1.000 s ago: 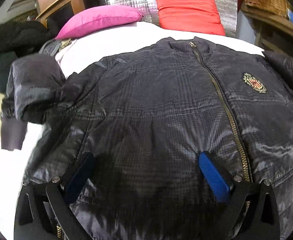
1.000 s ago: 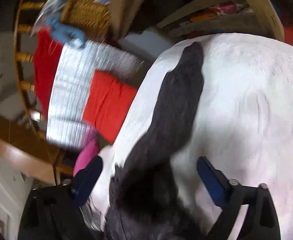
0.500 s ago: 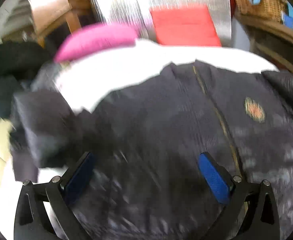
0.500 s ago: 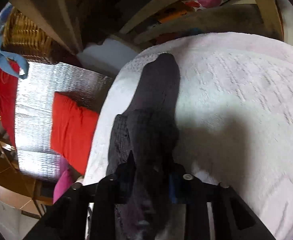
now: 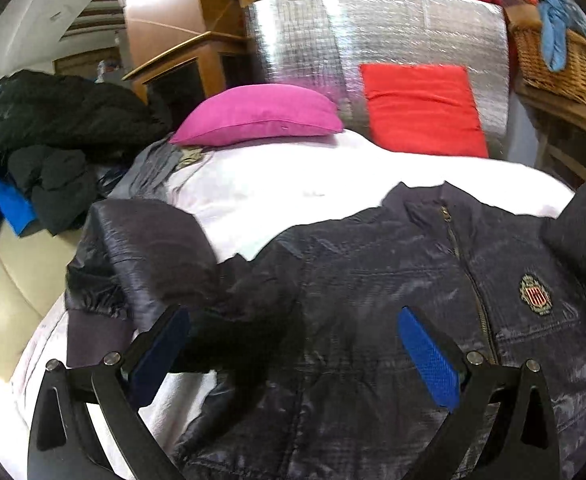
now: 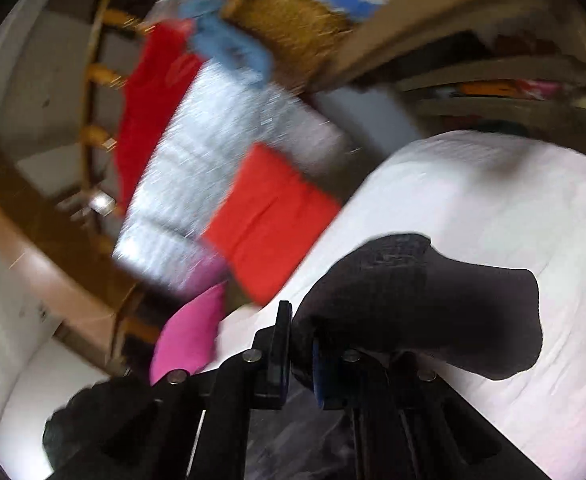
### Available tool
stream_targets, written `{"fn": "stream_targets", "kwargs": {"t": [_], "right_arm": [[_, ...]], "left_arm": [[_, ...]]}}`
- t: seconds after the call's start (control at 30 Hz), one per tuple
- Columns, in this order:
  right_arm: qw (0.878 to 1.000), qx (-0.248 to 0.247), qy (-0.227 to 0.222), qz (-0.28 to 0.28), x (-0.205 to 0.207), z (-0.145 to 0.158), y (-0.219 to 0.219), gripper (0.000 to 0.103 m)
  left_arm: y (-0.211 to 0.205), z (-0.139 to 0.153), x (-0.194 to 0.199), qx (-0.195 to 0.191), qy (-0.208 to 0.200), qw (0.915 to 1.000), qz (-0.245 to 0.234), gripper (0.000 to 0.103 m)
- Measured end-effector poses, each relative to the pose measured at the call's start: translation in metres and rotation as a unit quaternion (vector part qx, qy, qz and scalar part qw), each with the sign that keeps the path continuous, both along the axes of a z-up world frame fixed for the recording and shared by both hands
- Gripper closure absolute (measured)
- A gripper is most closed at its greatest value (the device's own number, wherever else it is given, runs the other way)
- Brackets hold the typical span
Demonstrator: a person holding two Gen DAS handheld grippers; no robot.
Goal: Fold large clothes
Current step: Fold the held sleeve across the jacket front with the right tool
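Observation:
A dark navy jacket [image 5: 373, 280] with a brass zip and a chest crest lies front up on the white bed [image 5: 293, 188]. Its left sleeve [image 5: 141, 252] is bunched at the bed's left edge. My left gripper [image 5: 293, 344] hangs open above the jacket's lower front, nothing between its blue pads. My right gripper [image 6: 299, 356] is shut on the jacket's other sleeve [image 6: 433, 304], whose dark cuff droops to the right above the white cover [image 6: 513, 208]. That lifted sleeve also shows at the right edge of the left wrist view.
A pink pillow [image 5: 261, 114] and a red cushion [image 5: 421, 108] lean against a silver quilted panel [image 5: 373, 44] at the bed's head. Dark clothes [image 5: 53, 120] are piled at the left. A wicker basket [image 5: 557, 60] sits on a wooden shelf at the right.
My right gripper closed on the sleeve lying on the bed and lifted it, rolling as it rose. My left gripper rose and tilted up, so more of the bed's head shows.

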State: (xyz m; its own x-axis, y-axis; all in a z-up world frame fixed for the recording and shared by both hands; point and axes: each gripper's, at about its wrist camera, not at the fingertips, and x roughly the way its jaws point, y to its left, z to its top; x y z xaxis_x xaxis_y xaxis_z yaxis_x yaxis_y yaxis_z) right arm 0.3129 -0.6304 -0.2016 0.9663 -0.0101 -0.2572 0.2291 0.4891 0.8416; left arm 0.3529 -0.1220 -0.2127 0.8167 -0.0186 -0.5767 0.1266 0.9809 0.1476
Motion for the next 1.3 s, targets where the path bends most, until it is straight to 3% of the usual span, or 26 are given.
{"fn": "stream_targets", "kwargs": {"t": [0.2,0.43,0.53,0.57,0.6,0.77,0.9,1.0,1.07,1.2,1.3], "right_arm": [[0.997,-0.018,0.000,0.078,-0.003,0.016,0.097,0.093],[0.980,0.030,0.063,0.184,0.028,-0.045,0.166,0.091],[0.968,0.071,0.085,0.225,0.032,-0.068,0.178,0.065],[0.964,0.083,0.089,0.238,0.029,-0.071,0.180,0.031],[0.962,0.090,0.086,0.242,0.024,-0.072,0.179,0.011],[0.972,0.086,0.031,0.217,-0.036,-0.056,0.151,0.010],[0.987,0.095,0.016,0.125,-0.066,-0.064,0.100,0.014],[0.982,0.157,0.032,0.098,-0.066,-0.091,0.071,0.025],[0.975,0.194,0.048,0.095,-0.059,-0.107,0.061,0.030],[0.970,0.210,0.056,0.107,-0.044,-0.114,0.062,0.033],[0.971,0.209,0.060,0.104,-0.042,-0.114,0.059,0.034]], "left_arm": [[0.018,-0.003,-0.002,-0.007,0.014,0.9997,0.019,0.000],[0.029,0.001,-0.011,-0.006,0.004,0.9997,0.025,0.000],[0.030,0.001,-0.011,-0.015,0.009,0.9997,0.019,0.000],[0.029,0.000,-0.011,-0.017,0.010,0.9997,0.016,0.000],[0.026,0.000,-0.012,-0.018,0.009,0.9997,0.013,0.000],[0.009,0.002,-0.022,-0.026,0.014,0.9993,-0.023,0.000],[-0.021,0.029,-0.043,-0.055,0.001,0.9971,-0.052,0.000],[-0.060,0.051,-0.052,-0.059,-0.011,0.9951,-0.079,0.000],[-0.091,0.060,-0.051,-0.054,0.004,0.9933,-0.102,0.000],[-0.155,0.058,-0.044,-0.039,0.050,0.9875,-0.144,0.000],[-0.186,0.048,-0.034,-0.025,0.074,0.9865,-0.144,0.000]]}}
